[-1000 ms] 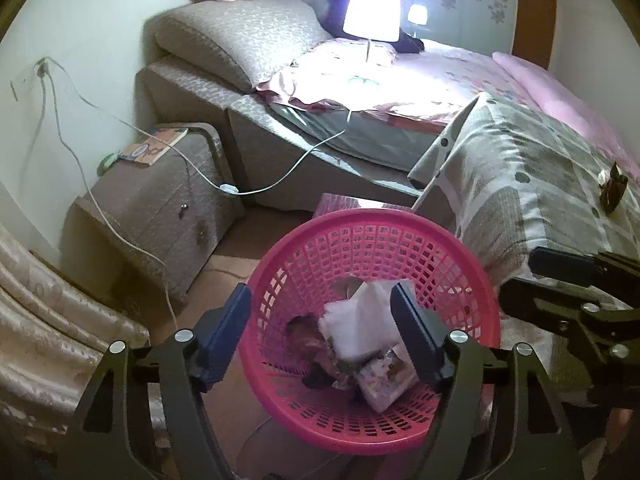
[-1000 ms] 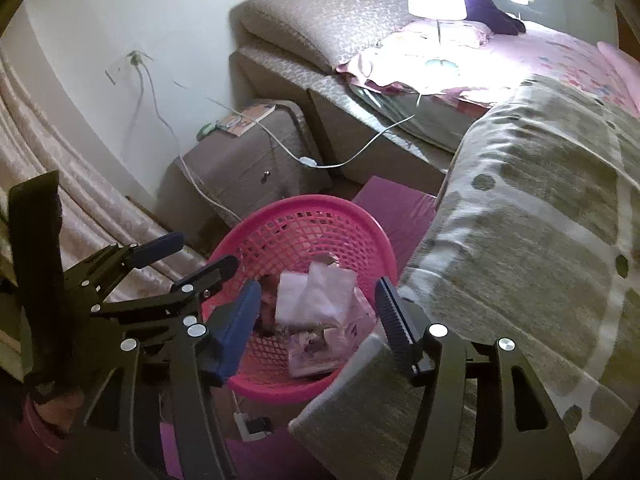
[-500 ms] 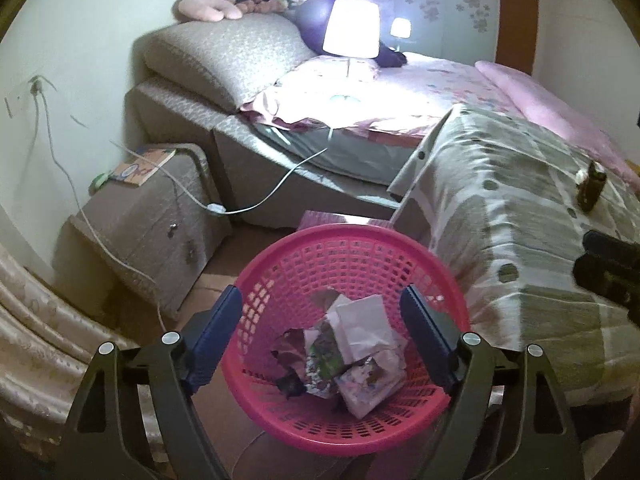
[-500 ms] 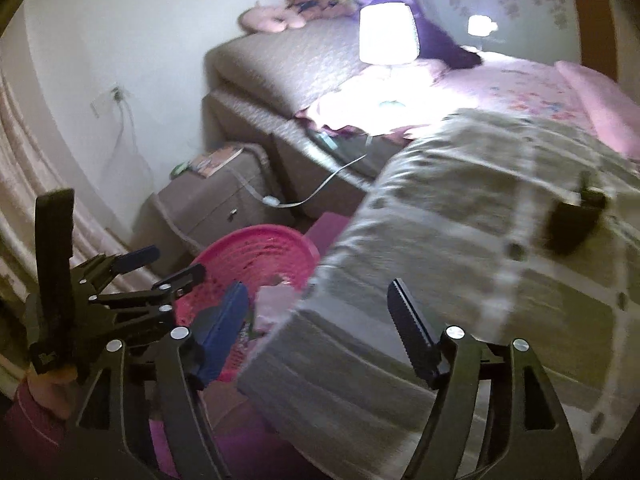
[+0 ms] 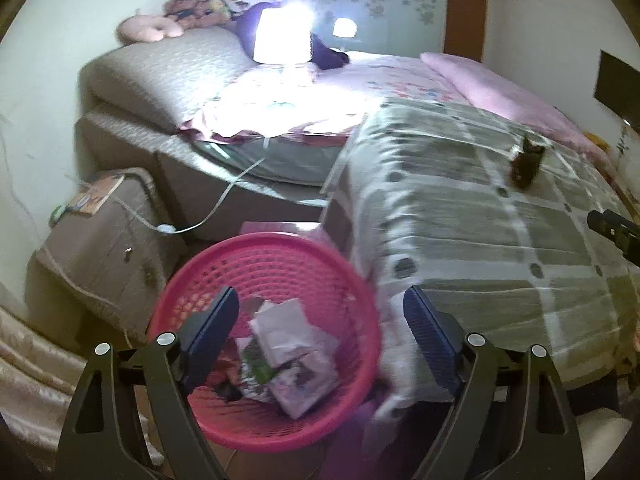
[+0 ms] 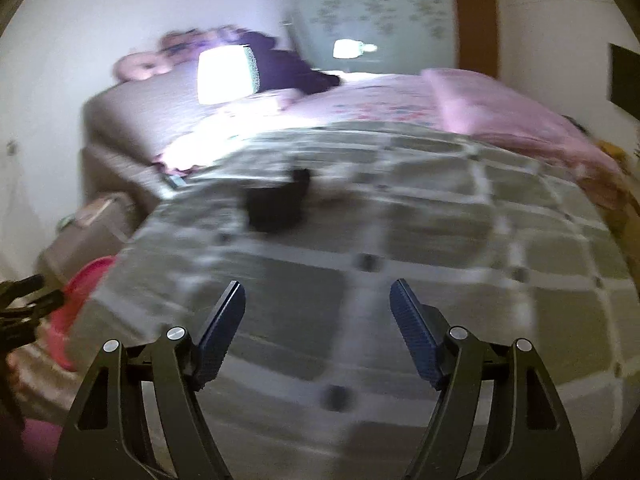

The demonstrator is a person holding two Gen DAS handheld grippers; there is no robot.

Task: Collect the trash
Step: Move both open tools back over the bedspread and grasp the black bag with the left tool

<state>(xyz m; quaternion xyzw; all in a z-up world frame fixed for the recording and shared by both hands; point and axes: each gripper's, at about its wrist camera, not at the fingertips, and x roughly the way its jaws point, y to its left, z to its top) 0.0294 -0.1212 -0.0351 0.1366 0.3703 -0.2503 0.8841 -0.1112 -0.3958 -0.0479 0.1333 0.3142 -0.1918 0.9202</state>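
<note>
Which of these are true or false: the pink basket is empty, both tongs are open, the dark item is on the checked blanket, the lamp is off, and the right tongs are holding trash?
1. The pink basket is empty. False: crumpled paper and wrappers lie inside it.
2. The left tongs and right tongs are both open. True.
3. The dark item lies on the checked blanket. True.
4. The lamp on the bed is off. False: it glows brightly.
5. The right tongs hold trash. False: nothing sits between their fingers.

No readable text anywhere (booklet (image 5: 94, 196) cover too blurred).
</note>
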